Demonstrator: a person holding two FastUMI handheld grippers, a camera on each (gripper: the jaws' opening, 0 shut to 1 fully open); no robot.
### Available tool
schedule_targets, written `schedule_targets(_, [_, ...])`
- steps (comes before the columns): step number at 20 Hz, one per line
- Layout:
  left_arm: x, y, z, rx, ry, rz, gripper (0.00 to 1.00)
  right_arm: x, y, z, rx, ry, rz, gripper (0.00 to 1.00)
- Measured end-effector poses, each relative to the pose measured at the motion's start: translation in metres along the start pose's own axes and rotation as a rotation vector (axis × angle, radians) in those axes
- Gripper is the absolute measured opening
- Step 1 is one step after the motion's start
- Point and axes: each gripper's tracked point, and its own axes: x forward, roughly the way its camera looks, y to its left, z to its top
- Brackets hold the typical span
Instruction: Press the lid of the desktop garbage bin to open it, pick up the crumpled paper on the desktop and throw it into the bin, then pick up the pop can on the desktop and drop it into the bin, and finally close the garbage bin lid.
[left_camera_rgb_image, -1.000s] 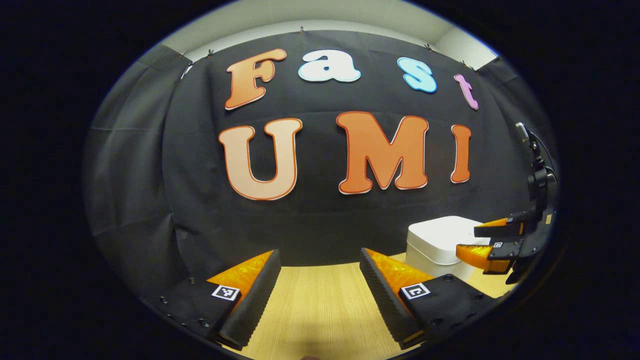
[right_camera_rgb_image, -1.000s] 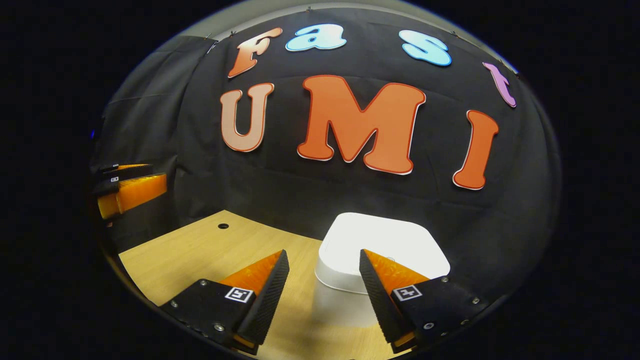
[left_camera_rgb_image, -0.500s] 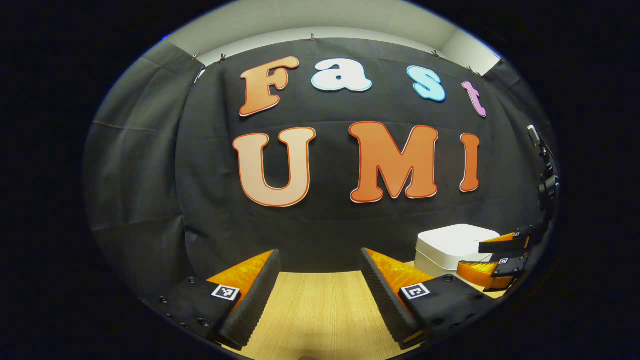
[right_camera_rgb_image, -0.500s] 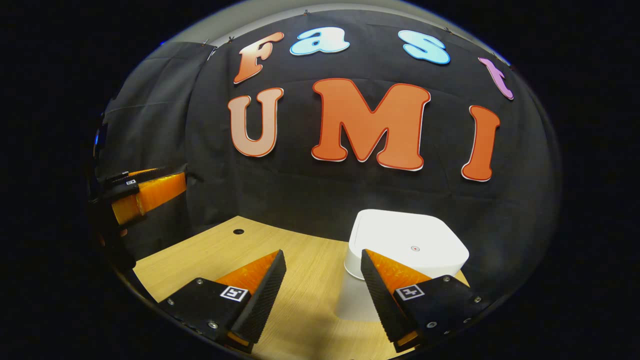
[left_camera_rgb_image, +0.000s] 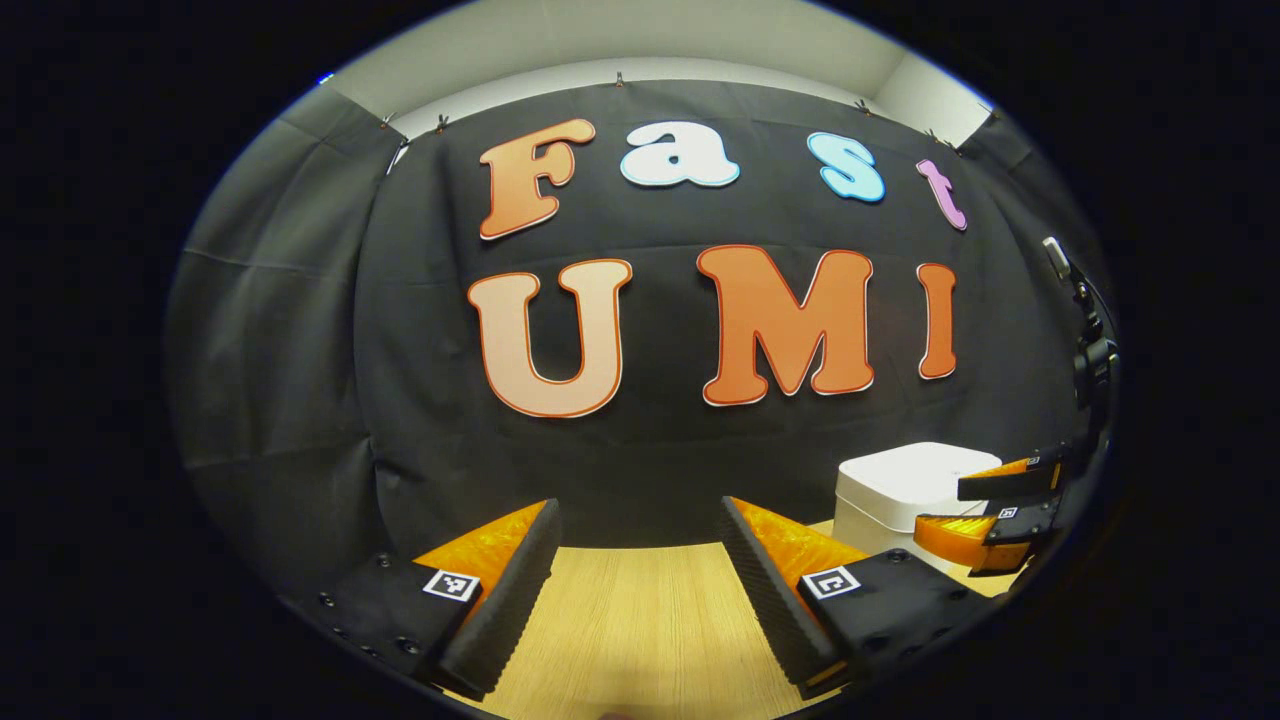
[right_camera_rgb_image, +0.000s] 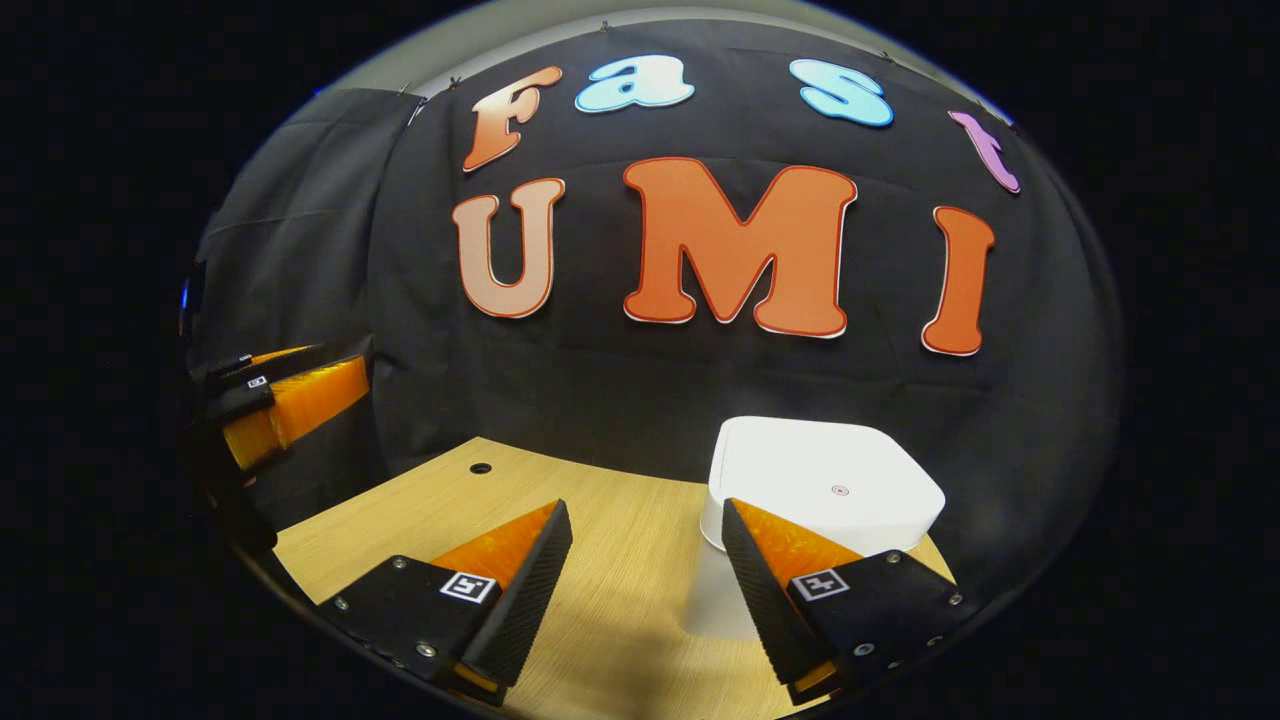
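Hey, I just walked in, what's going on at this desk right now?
A person holds a two-finger gripper in each hand over a wooden desk. A white desktop bin stands at the back by the black cloth wall with its lid down. The right gripper hangs open in front of the bin, touching nothing. The left gripper is also open and empty, off to the side over bare desk.
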Motion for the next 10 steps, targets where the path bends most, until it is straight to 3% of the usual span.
schedule_targets(10, [-0.001, 0.024, -0.001, 0.01, -0.003, -0.019, 1.0, 0.002, 0.023, 0.009, 0.015, -0.006, -0.015, 0.92])
